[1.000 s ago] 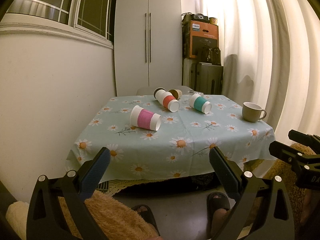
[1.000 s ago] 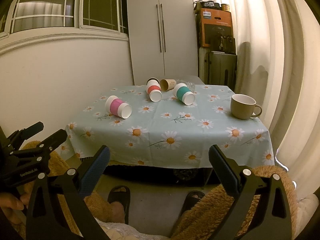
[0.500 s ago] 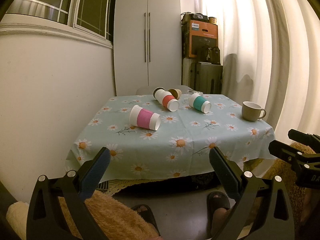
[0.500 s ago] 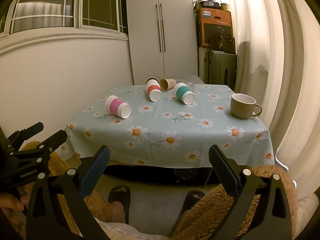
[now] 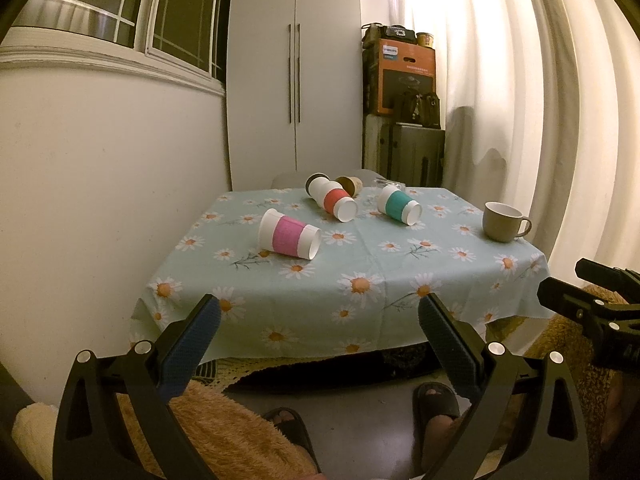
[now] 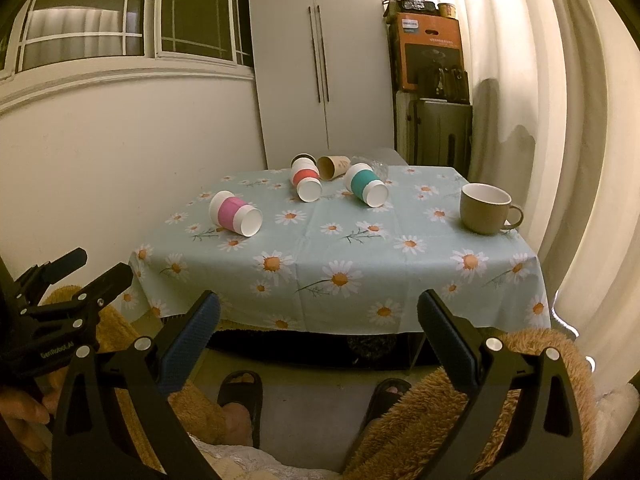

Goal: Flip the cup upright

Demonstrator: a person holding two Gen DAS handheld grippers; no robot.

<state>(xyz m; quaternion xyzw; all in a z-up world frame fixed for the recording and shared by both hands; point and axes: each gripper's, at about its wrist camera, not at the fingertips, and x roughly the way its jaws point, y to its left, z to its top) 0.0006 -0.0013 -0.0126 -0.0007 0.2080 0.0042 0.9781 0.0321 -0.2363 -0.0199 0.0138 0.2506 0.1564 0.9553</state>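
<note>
Left gripper spread wide, holding nothing, well short of the table. Right gripper likewise wide apart w/ nothing between fingers. Pink-banded cup lies on its side.

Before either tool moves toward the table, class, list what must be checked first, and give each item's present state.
1. Left tool open: ok.
2. Right tool open: ok.
3. Both tools short of the table: ok.
4. Pink cup on its side, apart from the others: ok.
5. Red cup free of the brown cup behind it: cannot tell.
6. Mug already upright, needs no flip: ok.
</note>
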